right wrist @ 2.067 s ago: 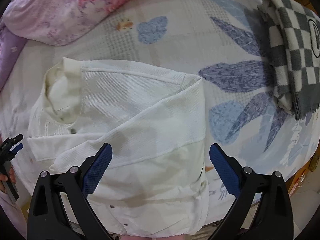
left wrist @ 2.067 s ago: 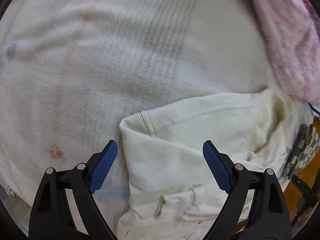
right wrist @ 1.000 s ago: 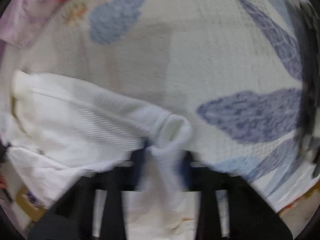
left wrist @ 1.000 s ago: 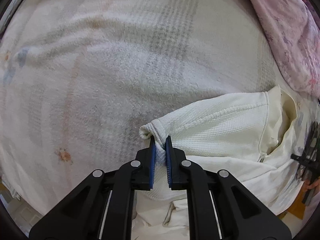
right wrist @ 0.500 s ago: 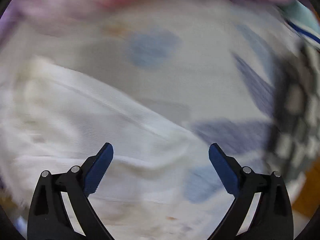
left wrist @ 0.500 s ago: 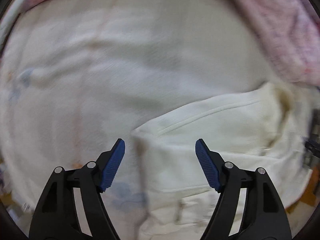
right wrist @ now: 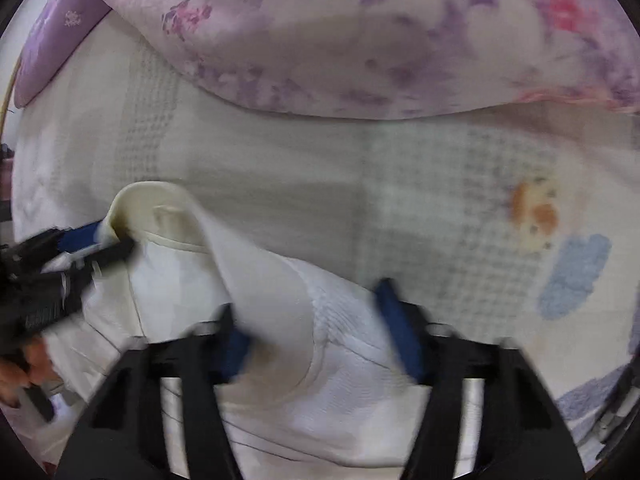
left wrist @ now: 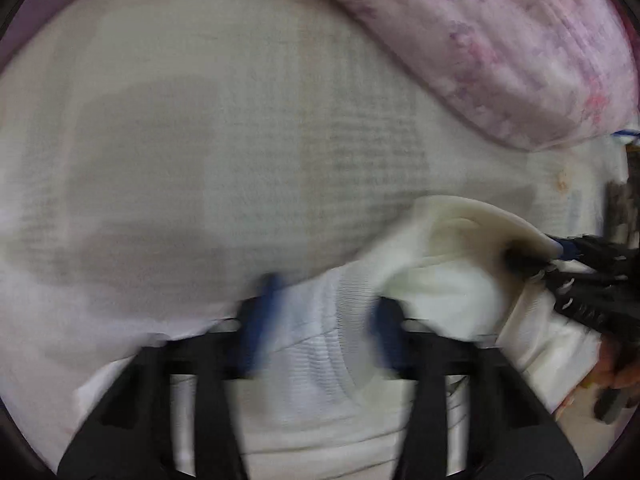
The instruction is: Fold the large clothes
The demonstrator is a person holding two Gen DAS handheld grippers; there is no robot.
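Observation:
A white collared shirt [left wrist: 424, 276] lies folded on the bed; its collar stands up at the far edge. In the left wrist view my left gripper [left wrist: 320, 320] straddles the shirt's shoulder fabric, jaws blurred and partly apart. In the right wrist view my right gripper [right wrist: 316, 328] straddles the shirt [right wrist: 288, 320] beside the collar [right wrist: 148, 204], jaws partly apart with cloth bunched between them. Each gripper shows at the edge of the other's view, at the collar.
A pink floral quilt [left wrist: 500, 48] lies along the far side, also in the right wrist view [right wrist: 360, 40]. The bed sheet [right wrist: 460, 184] is pale with blue leaf prints [right wrist: 576, 276] and an orange print. A purple pillow [right wrist: 52, 48] lies at the far left.
Both grippers have moved forward to the collar end of the shirt. Their jaws, wide open half a second ago, now stand closer together around the fabric.

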